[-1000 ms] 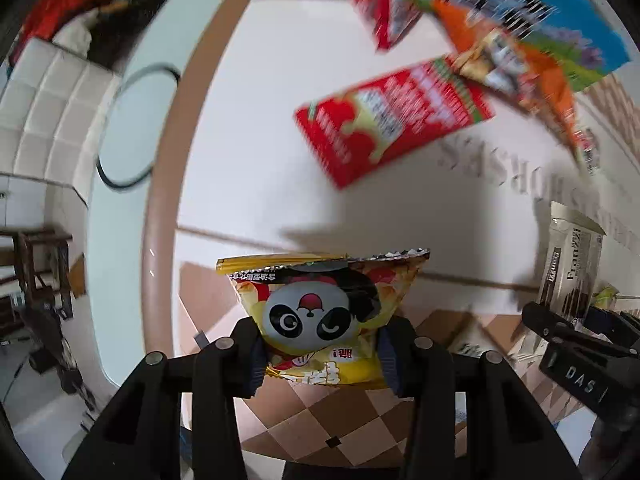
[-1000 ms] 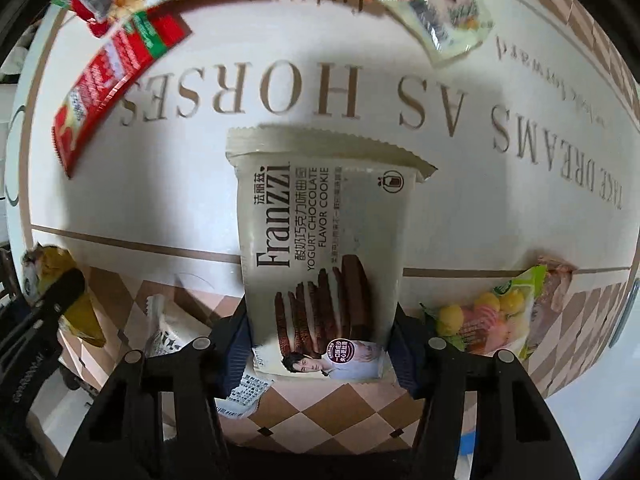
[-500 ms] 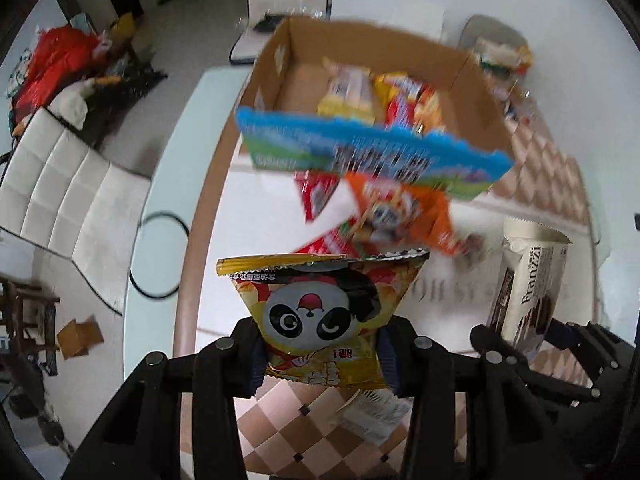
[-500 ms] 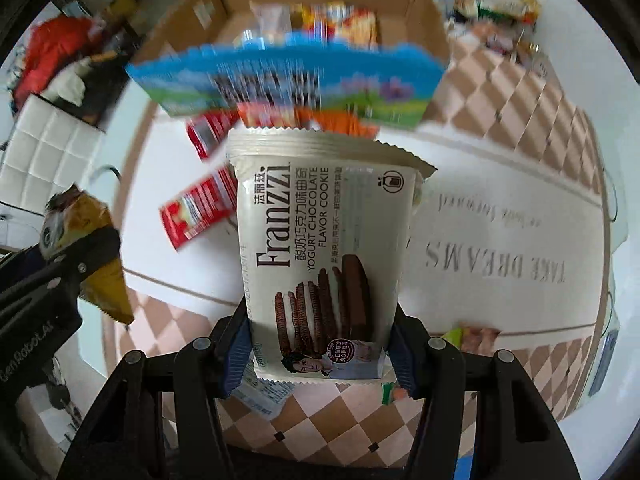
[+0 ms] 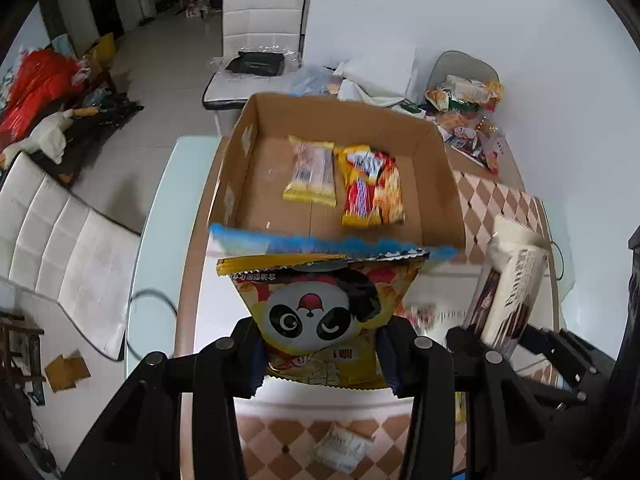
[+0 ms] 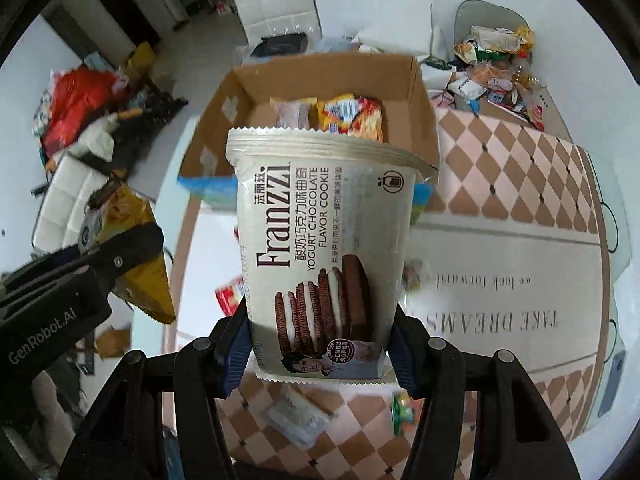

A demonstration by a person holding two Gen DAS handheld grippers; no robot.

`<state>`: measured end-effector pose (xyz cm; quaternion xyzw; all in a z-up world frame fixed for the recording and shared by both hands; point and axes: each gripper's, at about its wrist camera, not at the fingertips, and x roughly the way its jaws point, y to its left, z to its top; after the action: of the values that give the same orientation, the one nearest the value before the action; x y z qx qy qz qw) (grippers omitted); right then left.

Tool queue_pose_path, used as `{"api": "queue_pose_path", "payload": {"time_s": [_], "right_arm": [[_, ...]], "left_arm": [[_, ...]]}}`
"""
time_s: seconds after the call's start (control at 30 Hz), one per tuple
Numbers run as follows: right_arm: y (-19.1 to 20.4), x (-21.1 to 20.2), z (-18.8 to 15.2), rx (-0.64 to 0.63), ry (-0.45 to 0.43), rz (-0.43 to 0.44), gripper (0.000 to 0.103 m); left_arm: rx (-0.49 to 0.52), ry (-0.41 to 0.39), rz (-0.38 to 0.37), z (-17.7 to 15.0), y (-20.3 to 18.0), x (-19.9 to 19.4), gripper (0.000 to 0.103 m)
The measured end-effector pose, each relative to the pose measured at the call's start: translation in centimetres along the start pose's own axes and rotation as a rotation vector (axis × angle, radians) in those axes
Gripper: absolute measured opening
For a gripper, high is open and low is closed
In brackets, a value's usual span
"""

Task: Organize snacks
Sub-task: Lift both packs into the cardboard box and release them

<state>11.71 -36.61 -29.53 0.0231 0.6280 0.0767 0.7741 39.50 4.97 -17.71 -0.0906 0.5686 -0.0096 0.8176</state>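
My left gripper [image 5: 320, 356] is shut on a yellow panda snack bag [image 5: 320, 316] and holds it above the table, in front of an open cardboard box [image 5: 440, 184]. My right gripper [image 6: 320, 356] is shut on a white Franzzi cookie bag [image 6: 324, 248], also held up before the box [image 6: 416, 92]. The box holds a pale yellow packet [image 5: 312, 172] and a red-yellow packet [image 5: 372, 188]. The cookie bag also shows at the right of the left wrist view [image 5: 508, 292]. The panda bag shows at the left of the right wrist view [image 6: 136, 264].
A blue packet [image 5: 320, 244] leans at the box's near side. Small packets [image 5: 340, 448] lie on the checkered table edge. A heap of snacks [image 5: 468, 116] sits behind the box at the right. White chairs [image 5: 256, 32] stand beyond and left of the table.
Both grippers have risen and tilted up from the tabletop with their bags. The box interior has come into view and is nearer now.
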Motion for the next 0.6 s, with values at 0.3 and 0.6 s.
{"api": "queue_pose_path", "payload": {"time_s": [0.3,0.6], "right_arm": [[-3.7,7.3,14.5,0.052,0.020,-0.122,0.062],[-6.4,17.7,22.8,0.062,0.154,-0.279,0.062]], "left_arm": [[0.019,0.136,0.040,12.0,1.5,9.1,0.042],[0.029,0.314,0.146,17.5,4.2,20.1,0.042]]}}
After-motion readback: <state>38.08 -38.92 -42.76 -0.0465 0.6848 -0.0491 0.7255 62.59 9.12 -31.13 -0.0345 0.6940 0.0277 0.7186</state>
